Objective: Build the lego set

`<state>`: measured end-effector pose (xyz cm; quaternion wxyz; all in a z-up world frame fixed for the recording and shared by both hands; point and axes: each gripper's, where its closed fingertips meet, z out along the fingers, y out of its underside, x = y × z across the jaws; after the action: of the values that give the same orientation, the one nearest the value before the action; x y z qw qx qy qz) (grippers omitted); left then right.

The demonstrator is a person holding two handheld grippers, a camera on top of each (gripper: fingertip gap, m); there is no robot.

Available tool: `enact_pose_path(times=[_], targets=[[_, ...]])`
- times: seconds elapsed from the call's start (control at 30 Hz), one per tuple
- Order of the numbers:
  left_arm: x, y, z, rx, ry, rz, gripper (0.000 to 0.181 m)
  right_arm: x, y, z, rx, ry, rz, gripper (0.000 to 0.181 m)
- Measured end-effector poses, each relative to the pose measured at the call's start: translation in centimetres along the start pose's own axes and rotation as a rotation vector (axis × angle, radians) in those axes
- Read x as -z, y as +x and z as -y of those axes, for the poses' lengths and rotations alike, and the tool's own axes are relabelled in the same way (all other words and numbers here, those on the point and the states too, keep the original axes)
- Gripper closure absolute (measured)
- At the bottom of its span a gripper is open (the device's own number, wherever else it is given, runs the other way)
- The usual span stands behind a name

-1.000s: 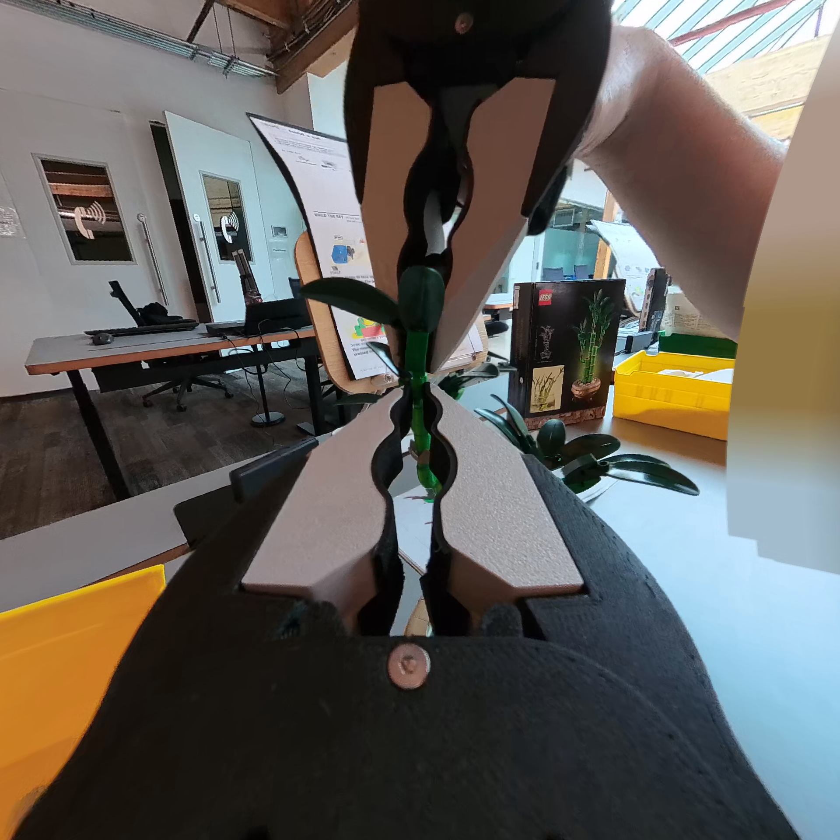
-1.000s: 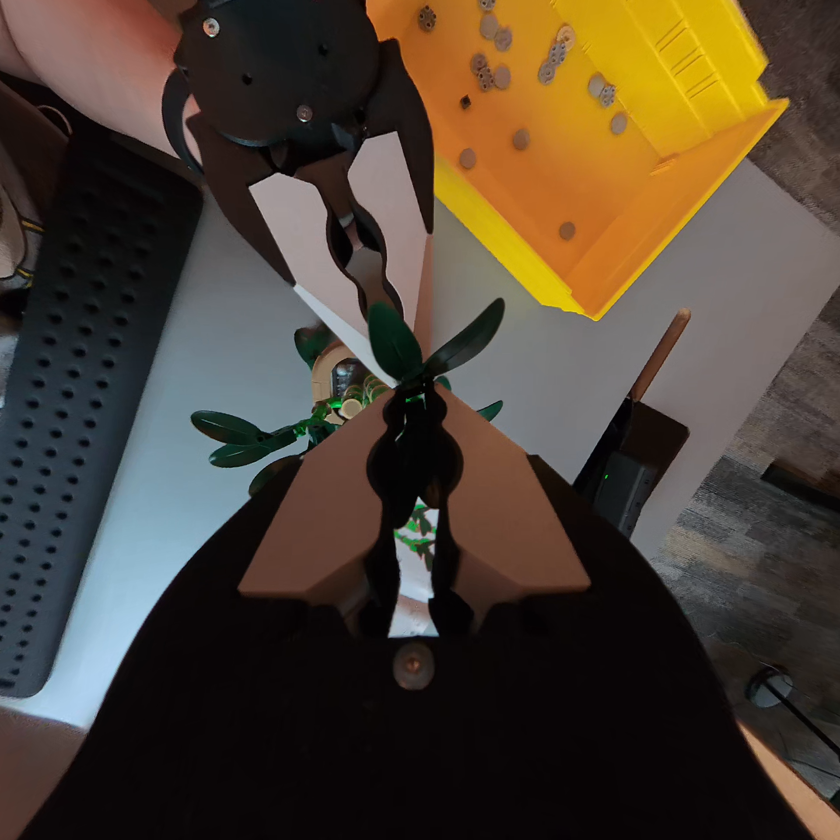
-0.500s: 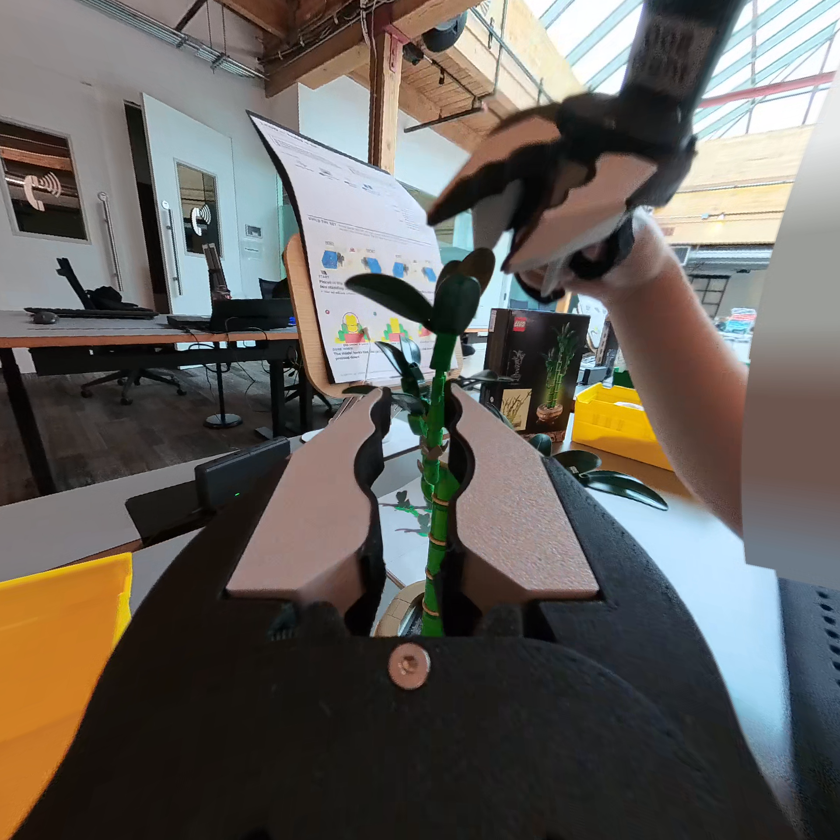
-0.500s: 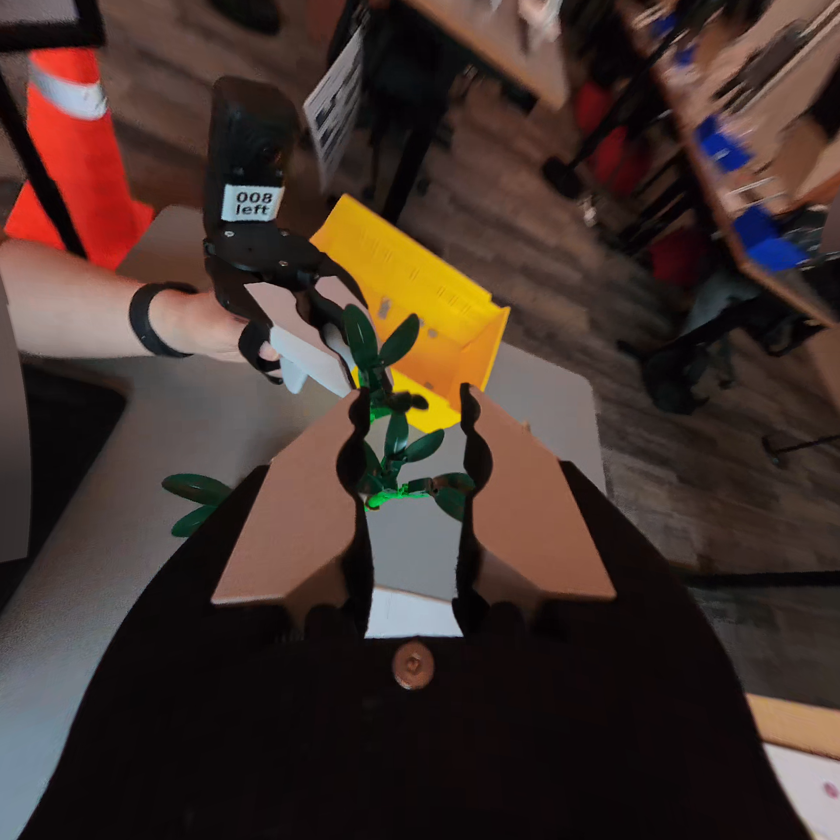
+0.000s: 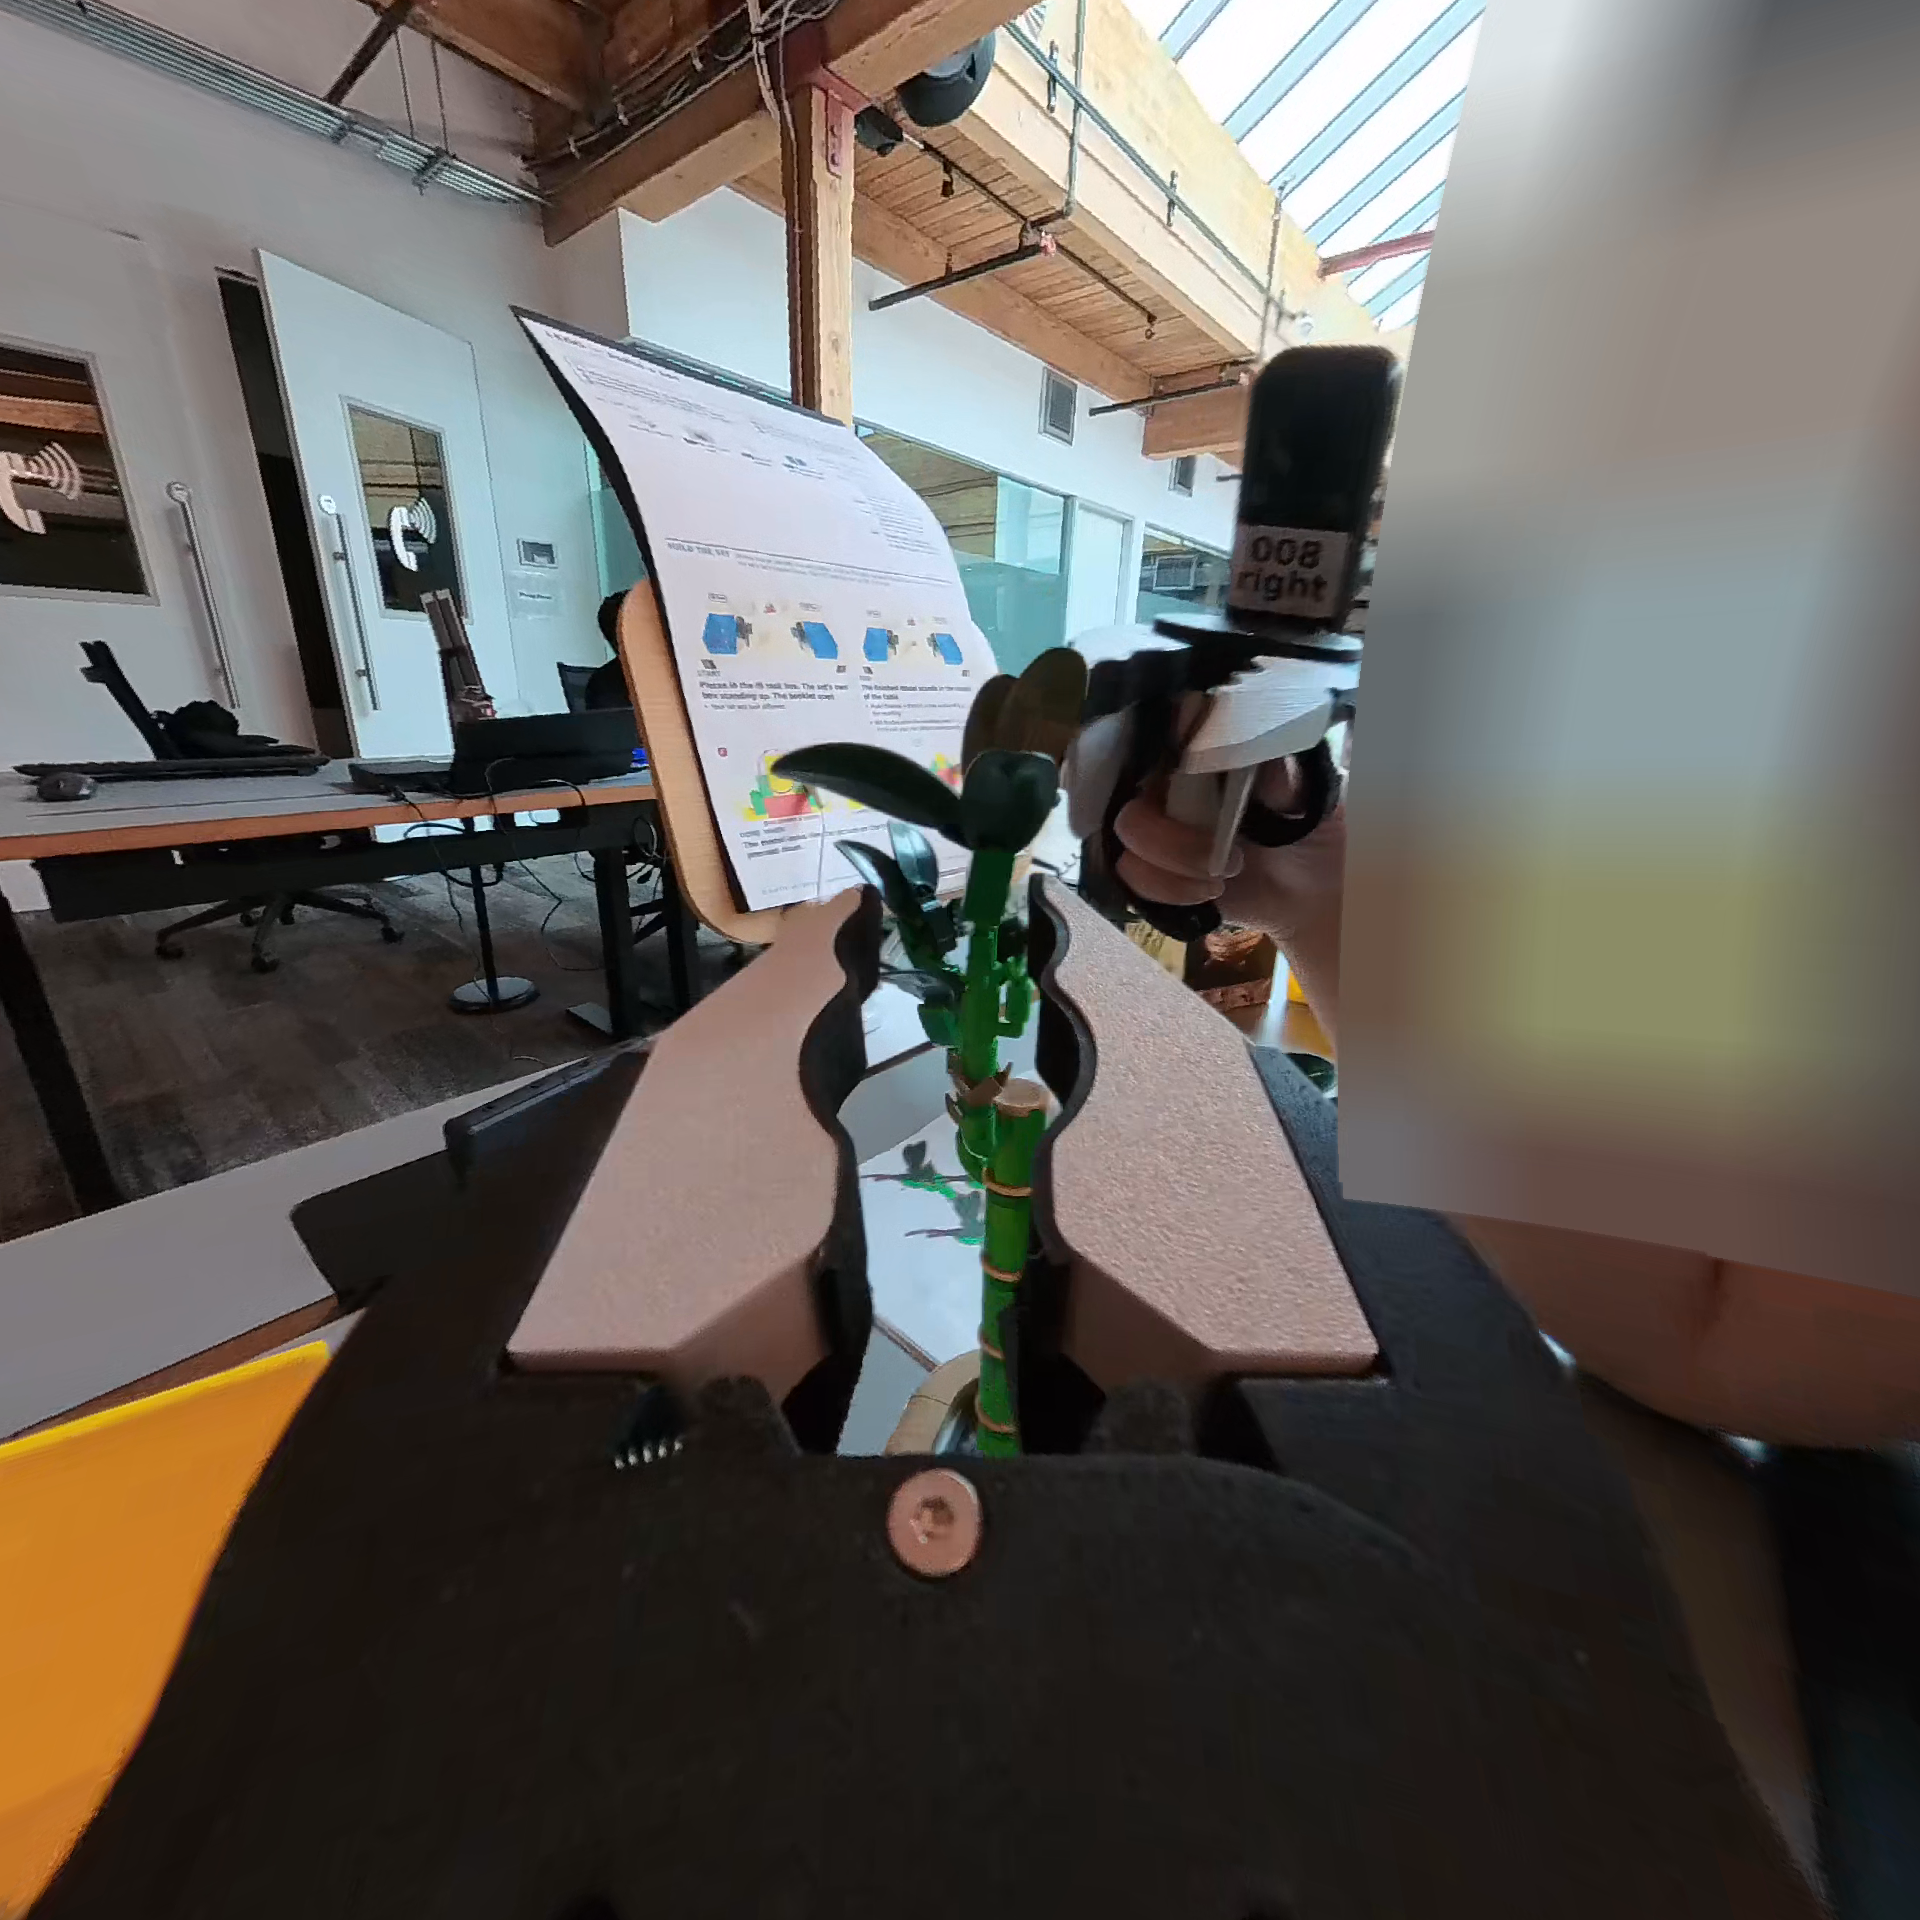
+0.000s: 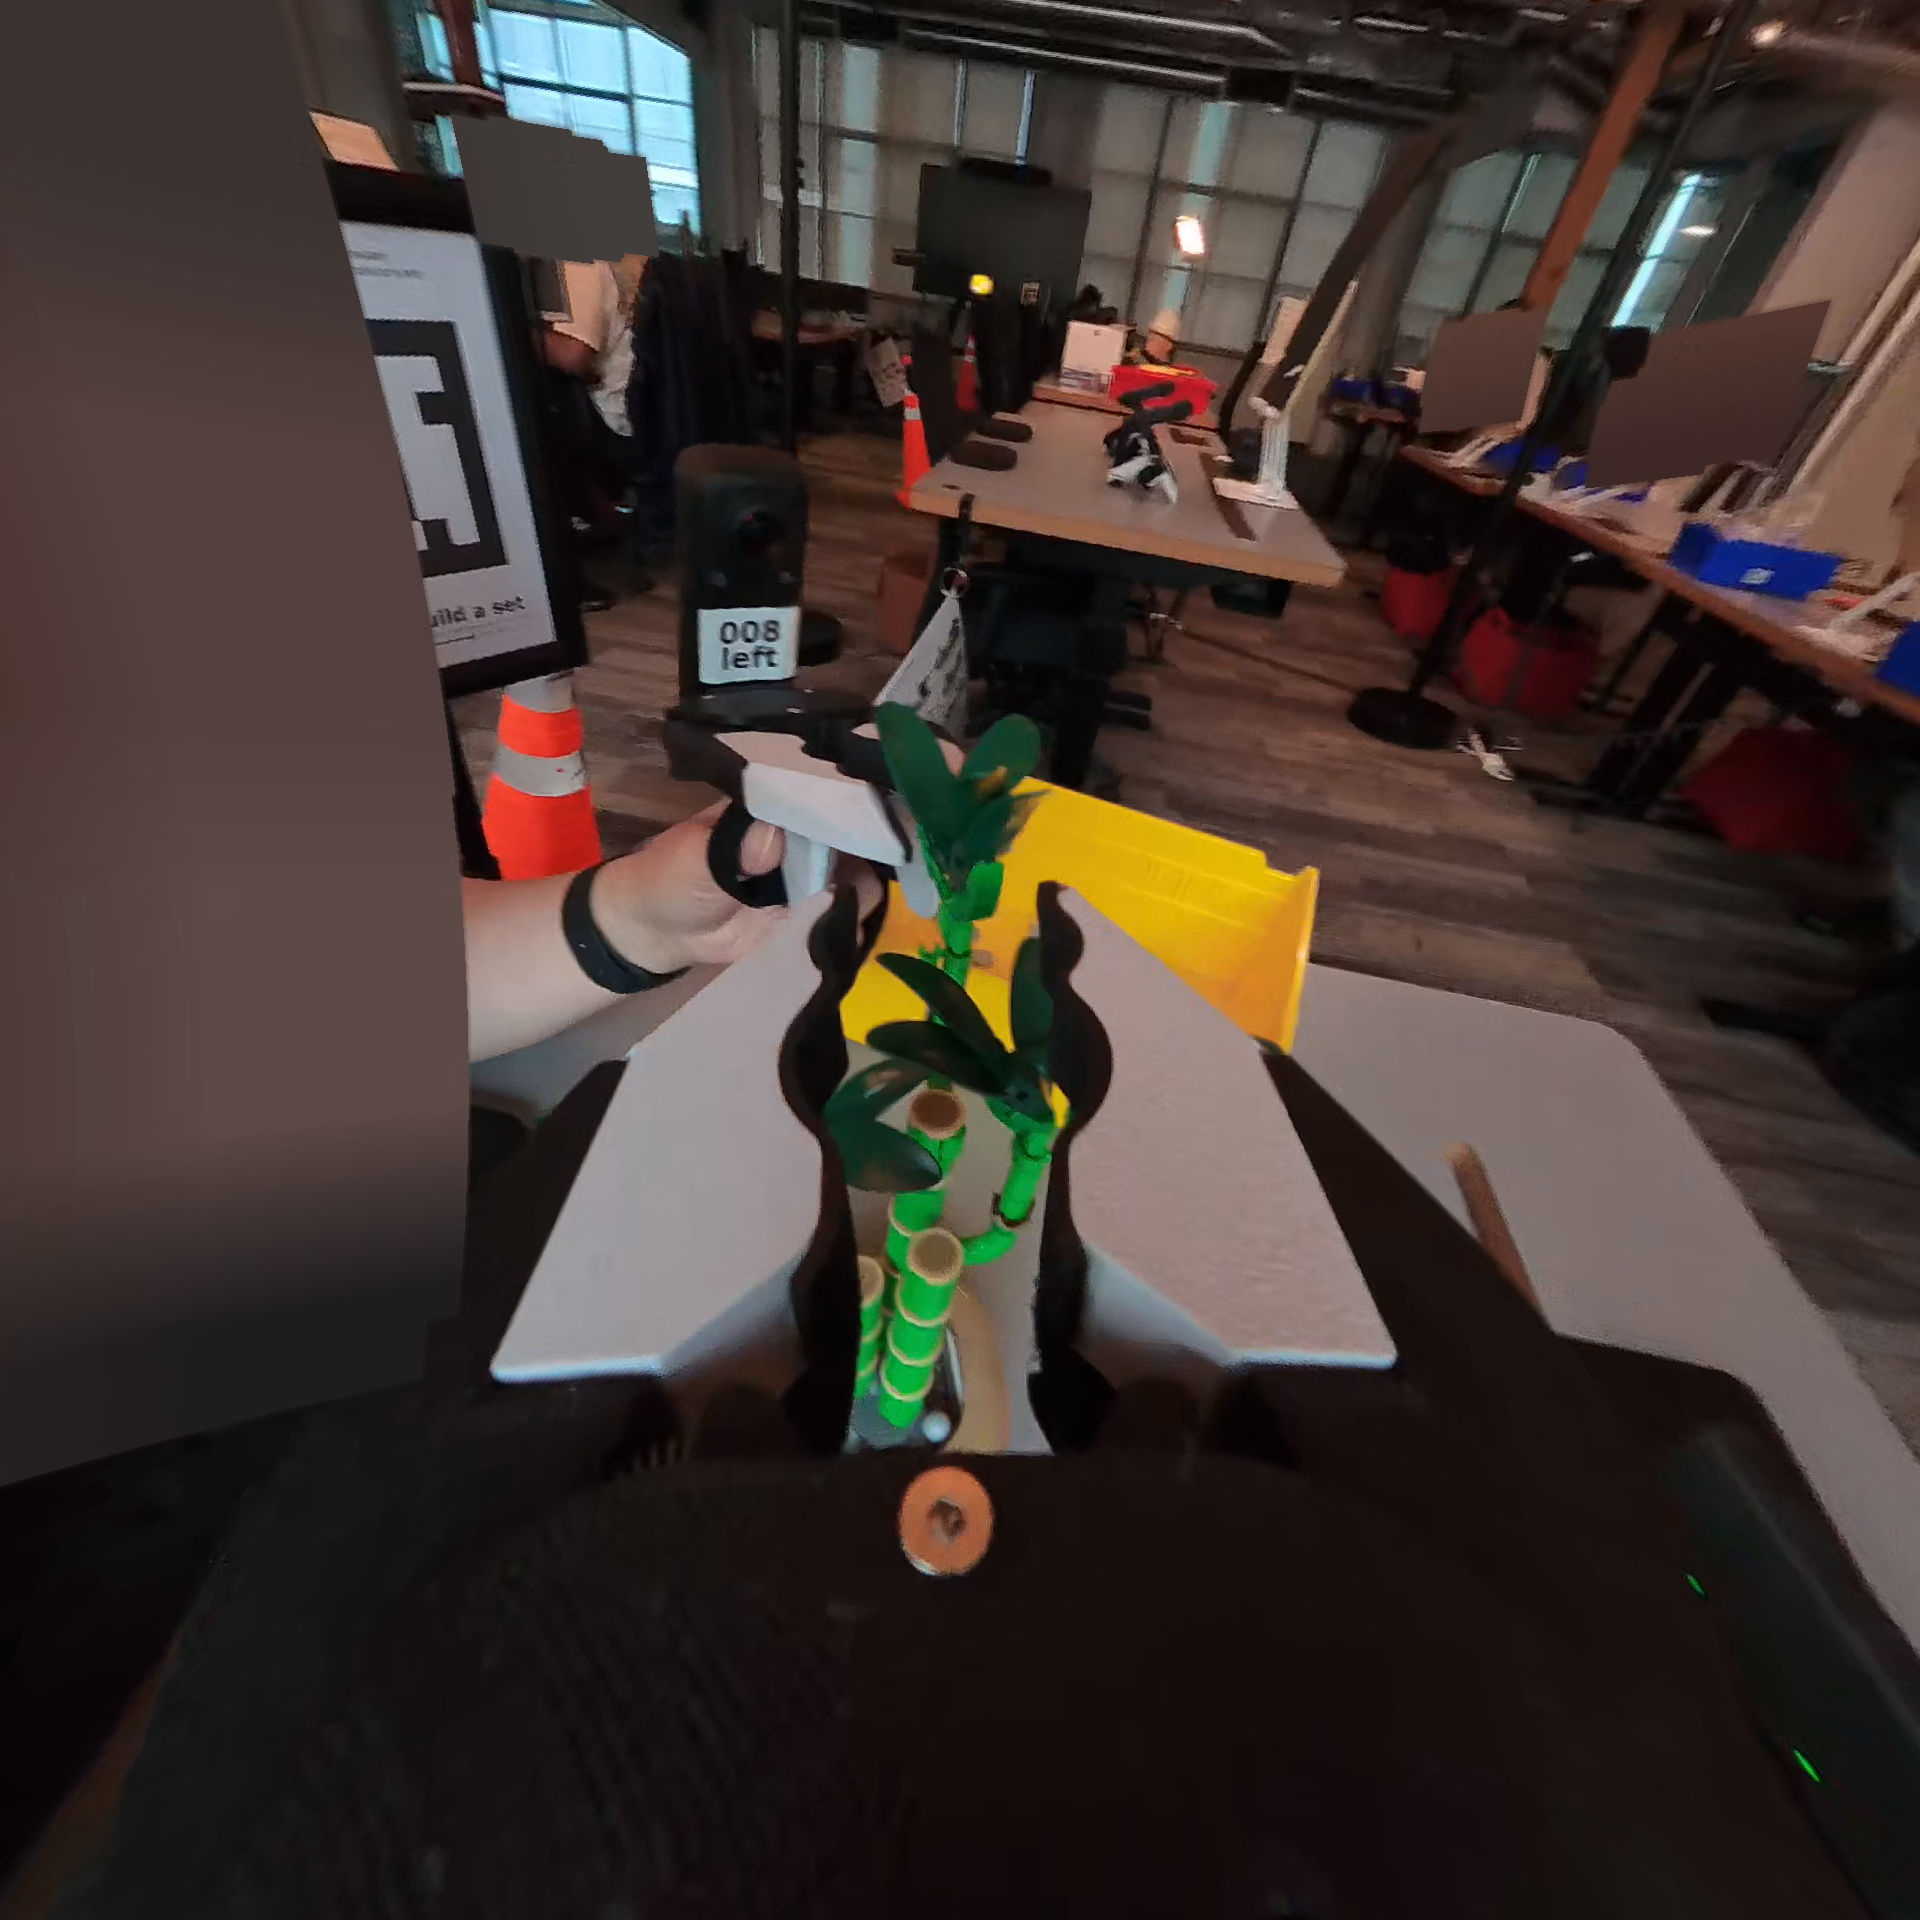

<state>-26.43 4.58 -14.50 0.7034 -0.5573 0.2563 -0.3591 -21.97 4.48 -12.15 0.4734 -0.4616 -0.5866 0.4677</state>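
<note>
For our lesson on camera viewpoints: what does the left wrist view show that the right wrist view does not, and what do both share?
Only the left wrist view shows the instruction sheet on its wooden stand and the right claw beyond the plant's top leaves.

Only the right wrist view shows the orange traffic cone, the short cut bamboo stalks and the left claw.

Both show the green bamboo plant standing between open fingers, and a yellow bin.

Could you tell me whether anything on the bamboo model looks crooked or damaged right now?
Nothing stands out. The bamboo stands upright, its leaves attached at the top, between the open left gripper and open right gripper; neither touches it.
</note>
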Motion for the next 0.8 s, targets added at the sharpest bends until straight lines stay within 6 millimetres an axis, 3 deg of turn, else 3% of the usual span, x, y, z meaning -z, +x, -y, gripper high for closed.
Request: enact_pose_path(times=[0.3, 0.43, 0.6, 0.8], targets=[[-0.1, -0.1, -0.1, 0.002, -0.017, 0.006, 0.156, -4.3, -0.1, -2.7, -0.041, -0.142, 0.061, 0.143], [0.0, -0.1, 0.4, -0.026, -0.012, 0.012, 0.161, -5.3, -0.1, -3.8, -0.072, -0.211, 0.076, 0.153], [-0.2, 0.0, 0.2, -0.042, -0.028, 0.014, 0.163, -5.4, 0.4, -3.4, -0.163, -0.201, 0.089, 0.163], [-0.3, 0.1, 0.0, -0.049, -0.035, 0.013, 0.164, -4.3, 1.0, -2.5, -0.208, -0.163, 0.092, 0.156]])
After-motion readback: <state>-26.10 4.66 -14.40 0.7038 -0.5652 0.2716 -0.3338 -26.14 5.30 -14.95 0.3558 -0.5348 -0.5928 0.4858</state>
